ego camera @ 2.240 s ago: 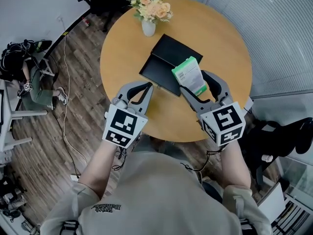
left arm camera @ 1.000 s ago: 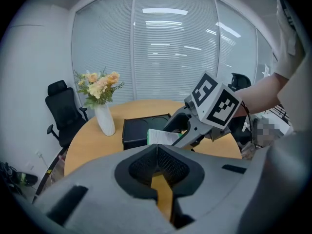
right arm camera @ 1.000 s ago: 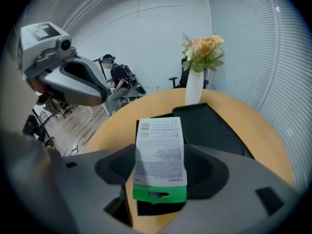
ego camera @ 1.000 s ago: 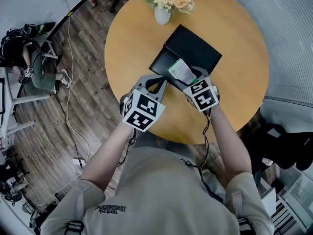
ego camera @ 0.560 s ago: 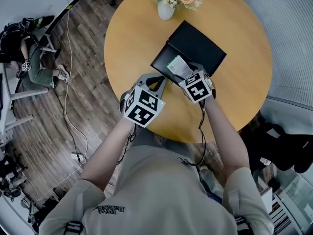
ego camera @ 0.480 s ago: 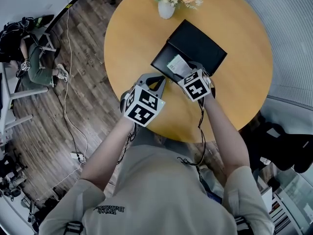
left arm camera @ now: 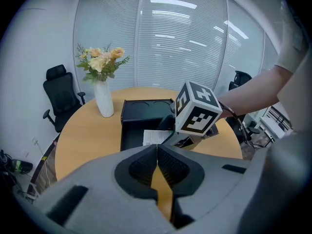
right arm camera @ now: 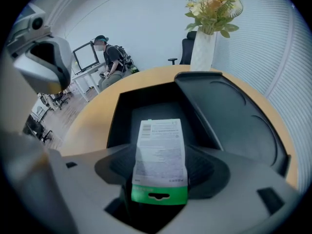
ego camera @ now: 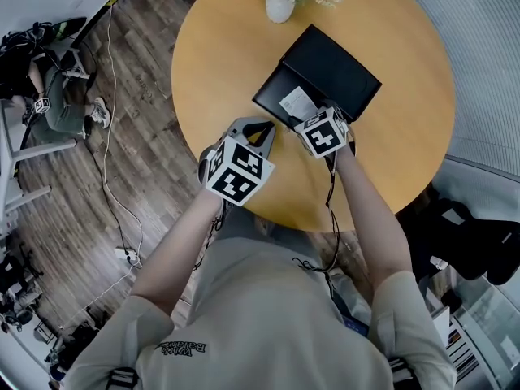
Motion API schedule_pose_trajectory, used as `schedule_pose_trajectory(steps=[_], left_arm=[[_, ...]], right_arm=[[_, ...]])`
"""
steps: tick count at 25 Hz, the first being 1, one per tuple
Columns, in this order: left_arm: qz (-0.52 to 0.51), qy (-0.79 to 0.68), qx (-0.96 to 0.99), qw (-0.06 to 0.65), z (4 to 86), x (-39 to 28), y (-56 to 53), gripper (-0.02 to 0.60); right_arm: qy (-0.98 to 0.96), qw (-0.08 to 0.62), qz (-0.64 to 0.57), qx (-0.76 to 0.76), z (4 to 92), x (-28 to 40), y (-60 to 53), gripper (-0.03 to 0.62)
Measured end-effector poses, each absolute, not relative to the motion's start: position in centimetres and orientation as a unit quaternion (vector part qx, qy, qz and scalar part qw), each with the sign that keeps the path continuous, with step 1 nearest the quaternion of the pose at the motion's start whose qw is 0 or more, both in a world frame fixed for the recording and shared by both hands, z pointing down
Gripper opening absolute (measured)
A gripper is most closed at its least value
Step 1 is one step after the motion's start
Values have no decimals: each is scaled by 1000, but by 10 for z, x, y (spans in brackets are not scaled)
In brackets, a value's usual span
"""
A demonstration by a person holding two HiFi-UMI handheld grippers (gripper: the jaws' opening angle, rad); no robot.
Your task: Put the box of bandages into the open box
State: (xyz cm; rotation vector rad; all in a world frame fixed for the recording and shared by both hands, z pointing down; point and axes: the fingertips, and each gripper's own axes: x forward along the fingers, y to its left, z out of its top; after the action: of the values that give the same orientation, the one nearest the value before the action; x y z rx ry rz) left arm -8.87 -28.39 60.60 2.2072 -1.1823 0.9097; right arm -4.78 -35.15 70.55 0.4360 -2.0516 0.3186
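Note:
The bandage box [right arm camera: 160,155], white with a green end, is clamped between the jaws of my right gripper [right arm camera: 161,167], which is shut on it. In the head view the bandage box [ego camera: 297,102] hangs over the near tray half of the open black box [ego camera: 275,96], with the right gripper [ego camera: 305,114] just behind it. Whether it touches the tray floor I cannot tell. My left gripper [ego camera: 263,125] hovers at the tray's near-left corner. In its own view the left gripper [left arm camera: 157,149] is shut, its tips meeting on nothing.
The black lid [ego camera: 335,65] lies open beyond the tray. A white vase of flowers [ego camera: 280,5] stands at the far edge of the round wooden table [ego camera: 219,55]. Office chairs, cables and a seated person [right arm camera: 106,53] are off to the left, on the floor side.
My right gripper carried the bandage box forward from the table's near right to over the black tray. The left gripper also moved forward to the tray's near corner.

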Motion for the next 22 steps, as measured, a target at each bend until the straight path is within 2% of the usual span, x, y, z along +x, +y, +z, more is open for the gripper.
schedule_pose_trajectory(steps=[9,15,22], left_arm=[[326,-436,808,224,591,-93,-277,25],[311,-452,813,197,561,-98,-282,25],[265,-491,820,130,493,-102,-297,25]], right_arm=[[-850,457,139,225,673,-46,-354,295],[-865,404,137,266,625,-35,-364,293],[-893,318,136,289,540,-33,-356,276]])
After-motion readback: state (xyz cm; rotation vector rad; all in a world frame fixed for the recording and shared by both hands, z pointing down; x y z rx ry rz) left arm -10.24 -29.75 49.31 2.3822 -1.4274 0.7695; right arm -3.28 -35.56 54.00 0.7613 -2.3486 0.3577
